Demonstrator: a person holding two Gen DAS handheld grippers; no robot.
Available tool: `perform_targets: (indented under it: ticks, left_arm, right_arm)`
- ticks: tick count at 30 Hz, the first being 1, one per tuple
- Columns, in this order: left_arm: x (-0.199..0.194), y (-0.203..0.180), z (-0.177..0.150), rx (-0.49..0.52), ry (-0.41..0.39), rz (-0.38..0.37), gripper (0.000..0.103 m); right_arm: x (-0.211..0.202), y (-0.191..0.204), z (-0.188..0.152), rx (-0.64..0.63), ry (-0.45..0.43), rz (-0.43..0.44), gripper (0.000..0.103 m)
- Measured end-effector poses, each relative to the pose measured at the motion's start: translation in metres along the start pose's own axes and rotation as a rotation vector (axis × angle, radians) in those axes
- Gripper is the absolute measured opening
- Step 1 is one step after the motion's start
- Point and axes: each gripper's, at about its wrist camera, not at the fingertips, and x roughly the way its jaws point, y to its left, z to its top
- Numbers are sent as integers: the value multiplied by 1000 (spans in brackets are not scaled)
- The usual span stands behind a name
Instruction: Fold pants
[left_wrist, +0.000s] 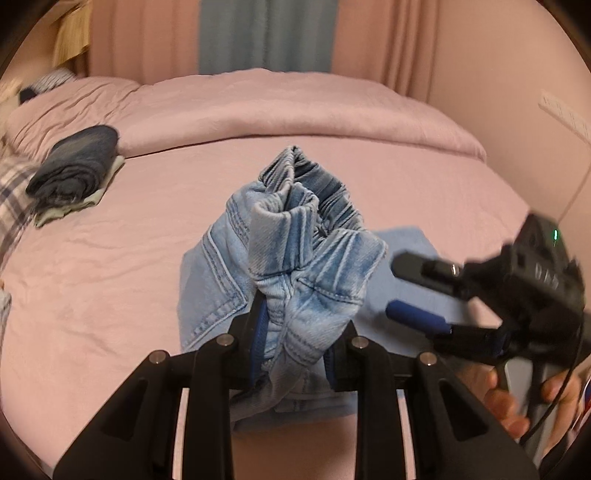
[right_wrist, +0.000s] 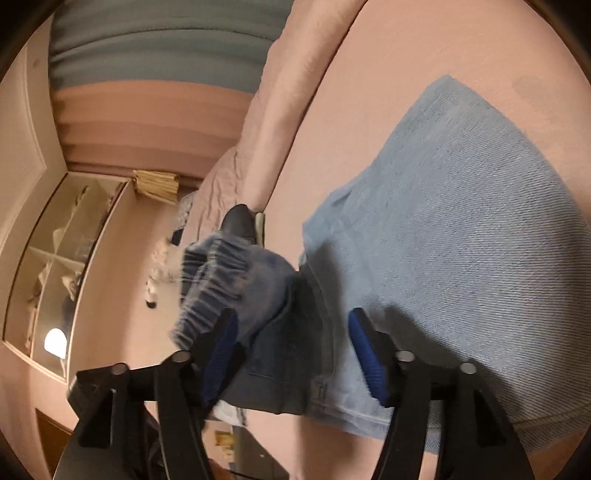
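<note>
Light-blue jeans (left_wrist: 295, 240) lie on the pink bed sheet (left_wrist: 110, 277). Their elastic waistband end is bunched up and lifted off the bed, and my left gripper (left_wrist: 295, 332) is shut on this bunch. At the right of the left wrist view a hand (left_wrist: 517, 402) holds my right gripper (left_wrist: 394, 286), whose jaws stand apart with nothing between them, just beside the bunch. The right wrist view is rolled sideways. There my right gripper (right_wrist: 291, 317) is open over the jeans (right_wrist: 443, 221), whose flat folded part spreads to the right, with the gathered waistband (right_wrist: 221, 273) at its left finger.
A stack of folded dark clothes (left_wrist: 75, 166) sits on the bed at the left, next to plaid fabric (left_wrist: 14, 199). A rolled pink duvet (left_wrist: 295, 118) runs along the far side below curtains (left_wrist: 266, 37). A glass-front shelf (right_wrist: 55, 258) is on the wall.
</note>
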Motion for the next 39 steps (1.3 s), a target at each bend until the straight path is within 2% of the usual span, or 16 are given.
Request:
perform_targets:
  ticks: [6, 12, 16, 21, 28, 30, 32, 35, 39]
  left_arm:
    - [8, -11, -8, 68, 36, 4, 28]
    - [10, -14, -8, 84, 58, -32, 50]
    - [9, -19, -9, 91, 62, -42, 59]
    - [0, -14, -14, 37, 87, -163, 60]
    - [-29, 7, -20, -36, 46, -231, 64]
    - [-35, 15, -21, -55, 37, -225, 67]
    - [-38, 27, -22, -75, 30, -185, 68]
    - [-37, 45, -27, -132, 39, -153, 68]
    - [-35, 67, -38, -220, 61, -141, 68]
  right_arm:
    - [3, 0, -2, -4, 32, 0, 66]
    - [3, -5, 0, 36, 34, 28, 66]
    - [3, -7, 0, 47, 35, 40, 66]
    - [-4, -16, 5, 106, 24, 100, 66]
    - [-3, -13, 6, 97, 33, 96, 67]
    - [-3, -14, 6, 99, 34, 96, 67]
    - [-4, -14, 7, 99, 35, 95, 67]
    - [-6, -14, 8, 82, 41, 88, 73]
    - [0, 0, 6, 34, 52, 13, 79]
